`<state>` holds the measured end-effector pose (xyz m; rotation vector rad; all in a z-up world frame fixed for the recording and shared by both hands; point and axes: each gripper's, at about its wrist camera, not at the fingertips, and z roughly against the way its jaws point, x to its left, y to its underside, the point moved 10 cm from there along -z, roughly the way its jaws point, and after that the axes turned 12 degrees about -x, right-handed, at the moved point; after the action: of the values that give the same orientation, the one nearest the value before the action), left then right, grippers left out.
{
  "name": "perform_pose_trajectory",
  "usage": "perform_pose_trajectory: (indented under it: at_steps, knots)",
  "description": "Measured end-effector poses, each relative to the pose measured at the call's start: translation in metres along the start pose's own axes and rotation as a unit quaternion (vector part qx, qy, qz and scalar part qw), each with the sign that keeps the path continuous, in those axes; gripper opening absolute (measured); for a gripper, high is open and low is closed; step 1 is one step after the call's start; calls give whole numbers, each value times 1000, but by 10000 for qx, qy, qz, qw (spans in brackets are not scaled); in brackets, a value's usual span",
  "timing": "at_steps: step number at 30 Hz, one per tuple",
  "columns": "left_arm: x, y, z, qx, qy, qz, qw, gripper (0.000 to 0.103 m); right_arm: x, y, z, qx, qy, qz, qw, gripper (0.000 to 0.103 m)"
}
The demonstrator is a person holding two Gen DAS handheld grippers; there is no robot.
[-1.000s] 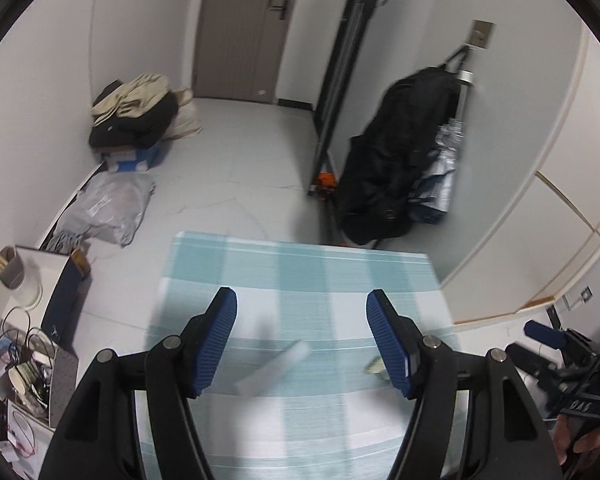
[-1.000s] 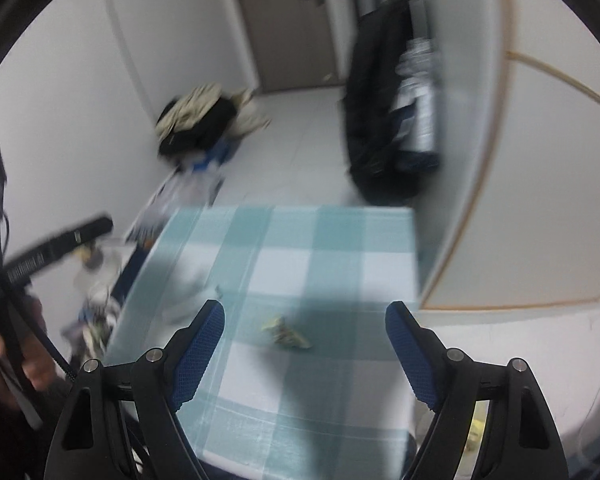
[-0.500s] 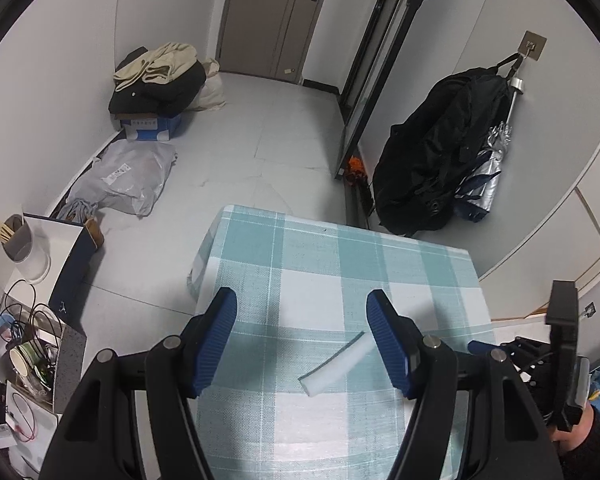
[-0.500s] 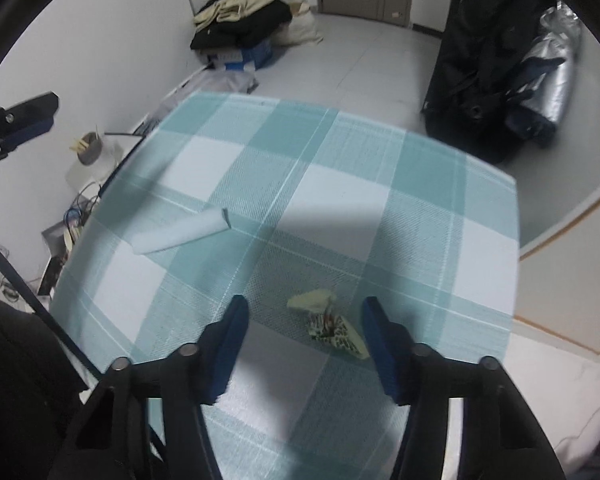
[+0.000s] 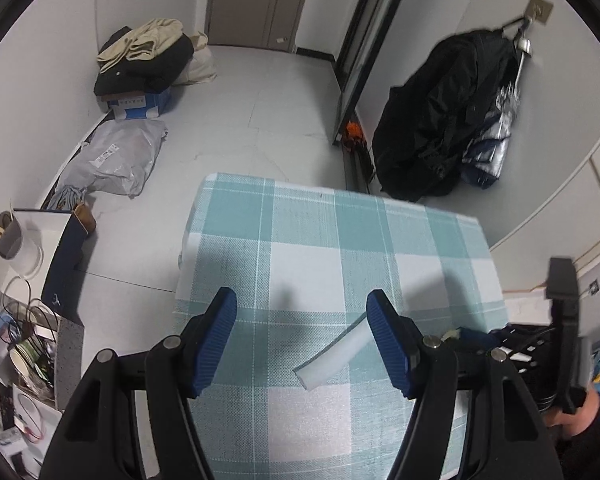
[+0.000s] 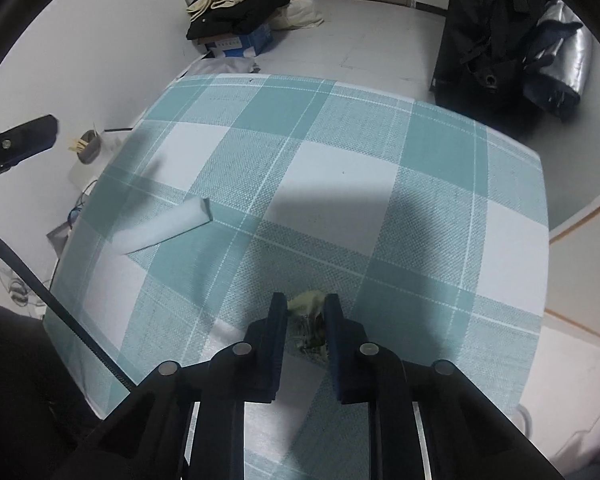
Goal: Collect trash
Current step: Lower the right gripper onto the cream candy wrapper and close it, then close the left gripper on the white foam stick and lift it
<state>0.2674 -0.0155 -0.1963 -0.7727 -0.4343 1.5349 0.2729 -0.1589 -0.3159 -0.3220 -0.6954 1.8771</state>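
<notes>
A crumpled yellowish wrapper (image 6: 308, 312) lies on the teal-and-white checked tablecloth (image 6: 340, 168). My right gripper (image 6: 306, 310) is down on the cloth with its jaws closed around the wrapper. A white foam strip (image 6: 166, 228) lies to its left; it also shows in the left wrist view (image 5: 334, 354), just inside the right finger of my left gripper (image 5: 302, 312). The left gripper is open and empty above the cloth. A bit of the wrapper (image 5: 452, 334) shows at the right gripper in that view.
The small table (image 5: 332, 216) stands in a room with a grey floor. Clothes on a blue box (image 5: 142, 64), a grey bag (image 5: 112, 160), a black coat on the wall (image 5: 444, 120) and a cluttered box (image 5: 24, 344) on the left surround it.
My right gripper has dropped to the cloth and closed from wide open onto the wrapper. My left gripper has shifted, so the foam strip now lies by its right finger.
</notes>
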Motion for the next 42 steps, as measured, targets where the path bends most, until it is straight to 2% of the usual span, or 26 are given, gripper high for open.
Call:
perform_pose_trajectory:
  at_steps: [3,5,6,11,16,21,26,30,32,34,36,37,38,42]
  knots:
    - [-6,13,-10,254,40,-306,9992,64,-3,-2,7,-100,-10,8,9999,14]
    - [-4,25,-17,478,-26,-357,9982,64,-6,-4,11,-159,-58,-88,9998,13]
    - [-6,31,-20,616,67,-334,9975,64,-8,-5,13,-187,-67,-117,9997,13]
    - [-16,37,-22,643,132,-630,9959,64,-18,-10,24,-350,-161,-292,9988,12]
    - [-23,44,-34,837,278,-674,9938,64,-26,-15,37,-542,-232,-433,9973,12]
    - [-34,55,-42,1070,416,-1163,9866,64,-37,-16,49,-714,-230,-633,9952,12]
    - [-36,64,-48,1272,363,-1562,9788,63,-39,-12,58,-783,-240,-636,9946,12]
    - [-41,74,-48,1429,423,-1987,9687,63,-39,-11,65,-836,-242,-608,9943,12]
    - [-41,80,-50,1557,451,-2101,9641,58,-40,-10,67,-861,-226,-614,9941,12]
    - [-38,79,-49,1560,410,-2159,9630,43,-43,-10,69,-888,-219,-668,9936,12]
    - [-36,77,-48,1590,365,-2227,9611,35,-46,-11,73,-945,-220,-744,9925,12]
    - [-35,76,-48,1605,388,-2198,9615,24,-47,-11,74,-964,-211,-762,9922,12]
    - [-33,74,-47,1610,411,-2156,9622,19,-48,-12,75,-975,-204,-777,9920,12]
    - [-33,73,-49,1682,600,-1888,9656,13,-51,-11,79,-1019,-167,-846,9910,12]
